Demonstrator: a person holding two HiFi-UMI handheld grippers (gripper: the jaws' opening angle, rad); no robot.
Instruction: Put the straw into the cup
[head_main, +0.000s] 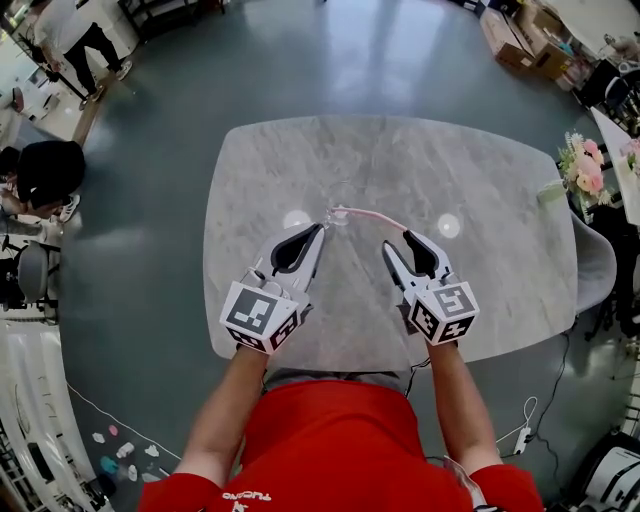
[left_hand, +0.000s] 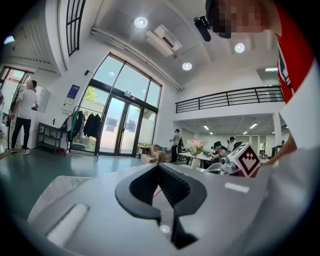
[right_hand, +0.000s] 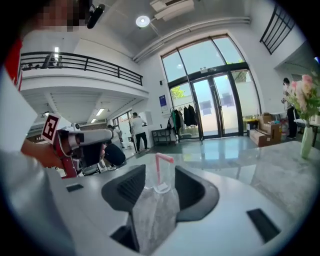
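The straw (right_hand: 158, 170) sits in the cup (head_main: 342, 196). Your right gripper (head_main: 397, 242) has its jaws wide apart, holding nothing. Your left gripper (head_main: 320, 231) has its jaws pressed together, close by the cup. Bump the cup and it may tip over.

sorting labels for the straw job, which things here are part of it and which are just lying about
Job in hand:
pink straw, standing in the clear cup
left gripper
right gripper
marble table the cup stands on

Just lying about:
vase of flowers
cardboard boxes
clothes rack by the doors
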